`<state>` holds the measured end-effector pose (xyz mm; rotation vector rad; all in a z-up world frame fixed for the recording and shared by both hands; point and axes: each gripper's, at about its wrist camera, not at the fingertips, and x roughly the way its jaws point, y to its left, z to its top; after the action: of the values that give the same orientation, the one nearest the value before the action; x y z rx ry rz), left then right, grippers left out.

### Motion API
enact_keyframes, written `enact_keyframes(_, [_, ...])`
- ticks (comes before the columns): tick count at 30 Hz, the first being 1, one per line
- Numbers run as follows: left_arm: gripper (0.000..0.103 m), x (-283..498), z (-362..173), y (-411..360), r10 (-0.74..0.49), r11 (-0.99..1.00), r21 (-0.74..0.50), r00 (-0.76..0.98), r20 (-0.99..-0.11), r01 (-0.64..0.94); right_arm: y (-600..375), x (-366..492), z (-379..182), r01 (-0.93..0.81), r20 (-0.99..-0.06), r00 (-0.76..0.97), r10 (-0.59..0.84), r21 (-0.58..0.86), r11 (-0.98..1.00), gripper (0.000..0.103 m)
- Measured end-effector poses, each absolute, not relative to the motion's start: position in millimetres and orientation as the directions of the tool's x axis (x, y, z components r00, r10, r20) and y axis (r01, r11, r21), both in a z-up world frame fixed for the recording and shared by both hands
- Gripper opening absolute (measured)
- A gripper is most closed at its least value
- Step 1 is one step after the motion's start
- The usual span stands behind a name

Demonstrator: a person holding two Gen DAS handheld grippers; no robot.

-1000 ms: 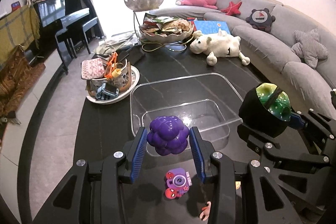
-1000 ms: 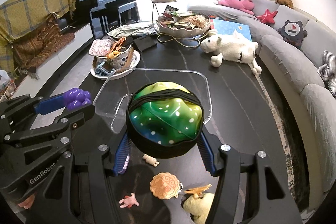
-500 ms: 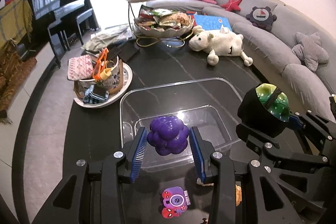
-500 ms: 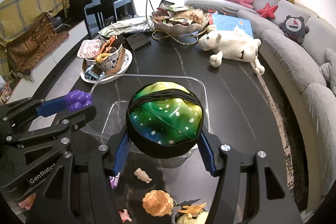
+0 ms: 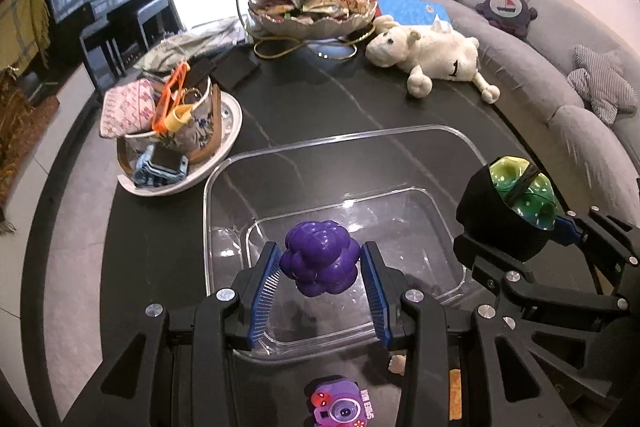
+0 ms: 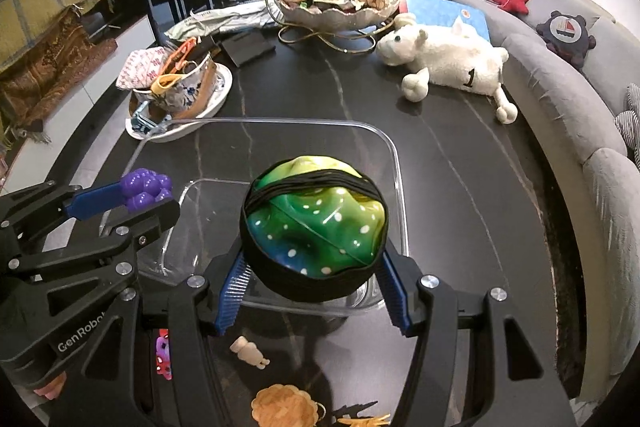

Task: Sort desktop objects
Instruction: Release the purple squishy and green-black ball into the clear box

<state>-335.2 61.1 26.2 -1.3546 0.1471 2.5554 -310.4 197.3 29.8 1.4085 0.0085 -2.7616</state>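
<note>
My left gripper (image 5: 319,273) is clamped on the grape toy (image 5: 319,259), pads tight on both its sides. I'm holding it above the near end of the clear bin (image 5: 400,137), which stretches ahead of the fingers. My right gripper (image 6: 314,269) is closed around the green ball (image 6: 316,223), also over the bin's near edge. Camera toy (image 5: 340,407) lies on the table (image 5: 320,107) just behind my left fingers; figurine (image 6: 249,351) and cookie (image 6: 286,407) behind the right.

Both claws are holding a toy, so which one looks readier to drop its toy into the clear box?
Probably the left gripper: its purple grape toy hangs over the clear bin's floor, while the right gripper's green ball sits nearer the rim.
</note>
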Motion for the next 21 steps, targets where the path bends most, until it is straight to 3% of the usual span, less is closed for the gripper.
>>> enact_keyframes(7, [0.043,-346.9,18.0,58.7,0.138,-0.971,-0.014,-0.513,-0.847,-0.237,200.9,-322.8,16.3,0.047,-0.837,-0.545,-0.058,0.039,-0.998,0.056])
enact_keyframes(11, [0.057,-348.4,21.8,50.7,0.130,-0.977,-0.020,-0.519,-0.845,-0.211,203.1,-327.7,11.0,0.038,-0.853,-0.518,-0.062,0.050,-0.998,0.056])
enact_keyframes(15, [0.058,-346.1,27.6,42.0,0.136,-0.980,-0.039,-0.519,-0.844,-0.193,205.2,-328.2,11.3,0.028,-0.851,-0.522,-0.059,0.052,-0.998,0.058])
enact_keyframes(21, [0.058,-339.9,31.7,33.4,0.113,-0.984,-0.023,-0.527,-0.843,-0.175,204.9,-327.1,17.5,0.025,-0.834,-0.549,-0.042,0.034,-0.999,0.071])
